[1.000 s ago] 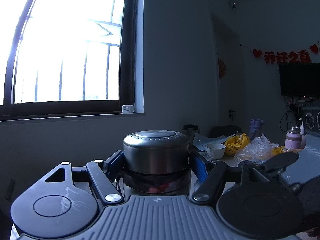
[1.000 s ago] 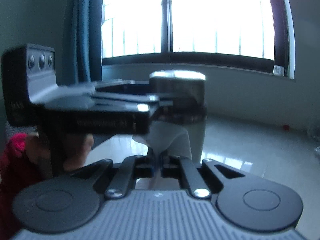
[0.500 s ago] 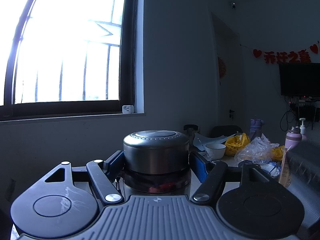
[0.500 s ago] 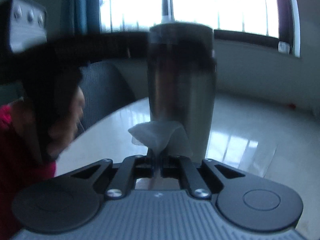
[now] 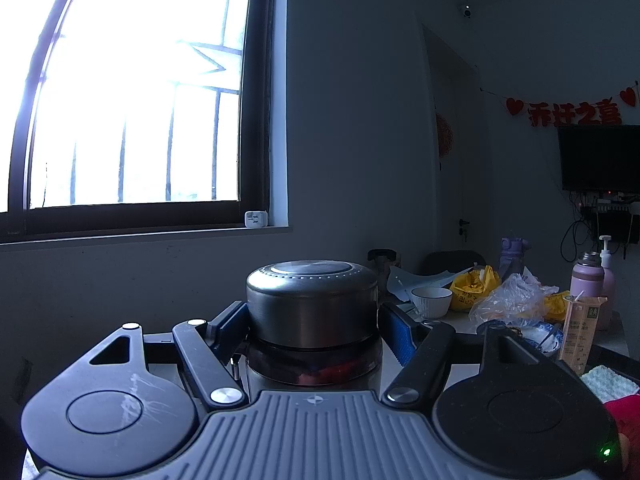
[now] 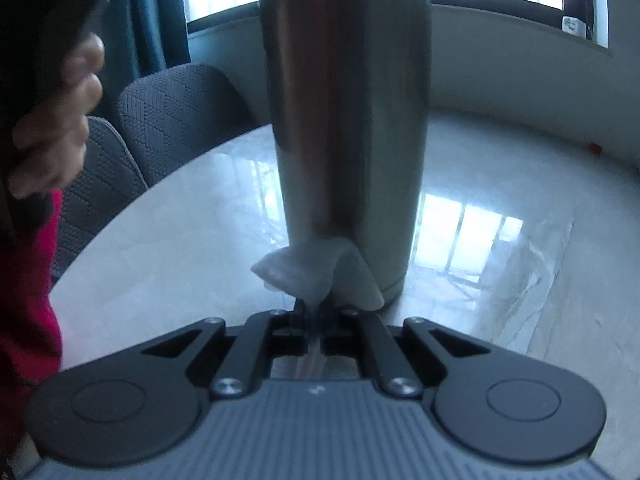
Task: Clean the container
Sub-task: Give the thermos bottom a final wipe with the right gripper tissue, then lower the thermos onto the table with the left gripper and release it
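Marble table (image 6: 500, 240): steel container (image 6: 344, 120) stands on it upright, long axis vertical, lid up. Left gripper (image 5: 312, 320) clamped on container just under lid (image 5: 312, 292), steadying. Right gripper (image 6: 316, 308) pinched shut on white wipe (image 6: 312, 268). Change: second ago wipe hung short of flask; now pressed against lower wall near base. Judgement: wiping stroke underway, body partly covered.

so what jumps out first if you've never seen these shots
The steel flask fills the right wrist view, standing upright on the glossy marble table, with a white tissue pinched in the right gripper against its lower wall. In the left wrist view, the left gripper clamps the flask below its lid, beside a glaring barred window.
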A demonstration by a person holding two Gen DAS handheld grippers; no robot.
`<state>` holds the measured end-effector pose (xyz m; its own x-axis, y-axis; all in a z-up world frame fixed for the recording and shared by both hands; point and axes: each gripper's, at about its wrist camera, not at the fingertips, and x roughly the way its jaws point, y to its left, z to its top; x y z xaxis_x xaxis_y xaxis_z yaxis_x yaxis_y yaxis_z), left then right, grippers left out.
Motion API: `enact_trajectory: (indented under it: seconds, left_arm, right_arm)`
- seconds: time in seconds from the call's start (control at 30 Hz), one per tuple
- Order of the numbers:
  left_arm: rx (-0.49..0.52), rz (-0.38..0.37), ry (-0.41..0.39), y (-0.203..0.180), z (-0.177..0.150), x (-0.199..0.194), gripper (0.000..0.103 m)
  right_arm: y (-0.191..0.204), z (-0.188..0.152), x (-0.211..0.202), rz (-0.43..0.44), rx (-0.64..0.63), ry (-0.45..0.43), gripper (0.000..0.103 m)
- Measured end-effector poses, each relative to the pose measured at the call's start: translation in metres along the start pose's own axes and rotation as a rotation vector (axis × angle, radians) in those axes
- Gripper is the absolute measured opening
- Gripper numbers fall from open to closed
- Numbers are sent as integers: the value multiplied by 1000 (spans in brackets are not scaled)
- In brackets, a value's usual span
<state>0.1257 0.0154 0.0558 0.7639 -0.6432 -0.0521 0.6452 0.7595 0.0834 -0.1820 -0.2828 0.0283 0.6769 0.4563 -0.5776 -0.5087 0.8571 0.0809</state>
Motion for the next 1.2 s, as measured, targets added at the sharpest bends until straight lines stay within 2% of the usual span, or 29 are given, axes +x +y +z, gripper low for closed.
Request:
enact_trajectory:
  seconds: [0.4, 0.87, 0.93, 1.07, 1.17, 1.2]
  left_arm:
    - [0, -1, -1, 1, -1, 0, 72]
    - [13, 13, 5, 1, -1, -2, 74]
    - [14, 19, 9, 0, 0, -2, 76]
    - [49, 51, 17, -7, 4, -6, 103]
    - [94, 100, -6, -16, 11, -17, 103]
    - [97, 117, -15, -18, 14, -22, 103]
  right_arm:
    - [-2, -1, -5, -38, 26, -9, 5]
    - [-9, 27, -52, -82, 15, -160, 6]
    - [-15, 25, -53, -86, 37, -131, 6]
    - [-24, 8, -40, -160, 69, -11, 7]
    - [-44, -5, -35, -204, 173, 59, 9]
    - [-51, -9, -35, -211, 215, 73, 14]
